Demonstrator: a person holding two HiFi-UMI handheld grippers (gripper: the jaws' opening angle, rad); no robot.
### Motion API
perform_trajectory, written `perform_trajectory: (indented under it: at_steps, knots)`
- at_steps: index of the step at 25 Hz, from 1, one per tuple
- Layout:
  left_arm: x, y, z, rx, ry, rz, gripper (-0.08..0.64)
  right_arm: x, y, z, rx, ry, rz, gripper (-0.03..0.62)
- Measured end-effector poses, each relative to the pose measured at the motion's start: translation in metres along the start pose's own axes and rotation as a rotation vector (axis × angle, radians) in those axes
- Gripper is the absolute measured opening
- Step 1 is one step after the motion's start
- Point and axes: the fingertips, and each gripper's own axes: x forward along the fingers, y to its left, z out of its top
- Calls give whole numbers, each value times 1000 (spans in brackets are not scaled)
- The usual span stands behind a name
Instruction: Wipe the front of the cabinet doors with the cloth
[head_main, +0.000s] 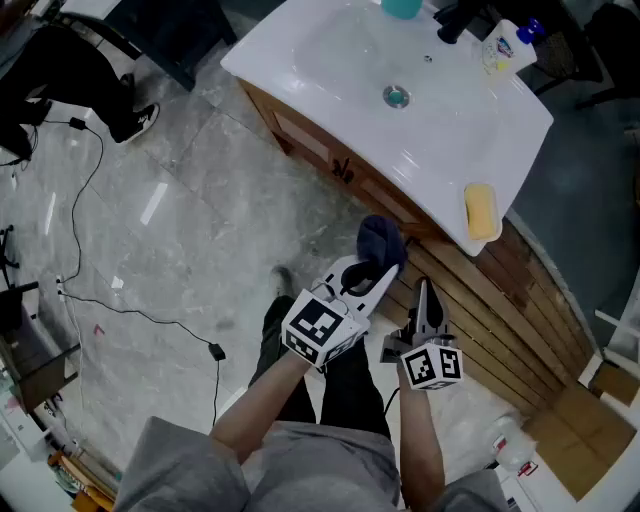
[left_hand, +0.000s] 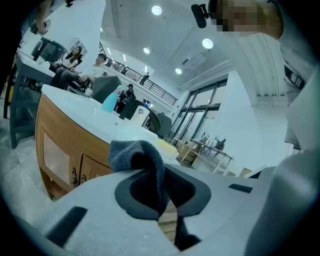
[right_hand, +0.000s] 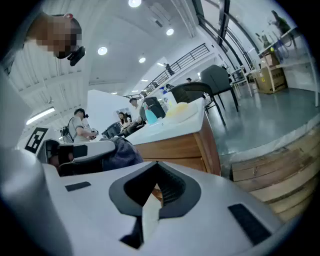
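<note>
Clearly, the cloth is clamped in the jaws of the left gripper and is bunched up above their tips, near the cabinet front. From the head view the cabinet doors are largely hidden under the white worktop. Whether the cloth touches the doors cannot be told. The jaws of the right gripper are seen closed together, empty, just beside the left. A yellow sponge is seen at the worktop corner.

A large, high-ceilinged work hall: a sink cabinet on a plank platform, balcony rail, glass wall, seated people, floor cables.
</note>
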Motion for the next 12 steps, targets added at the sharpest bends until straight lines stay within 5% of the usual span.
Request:
perform_trajectory:
  at_steps: [12]
  knots:
    - [-52, -54, 100, 174, 21, 49, 34, -39, 80, 113, -118, -87, 85, 8]
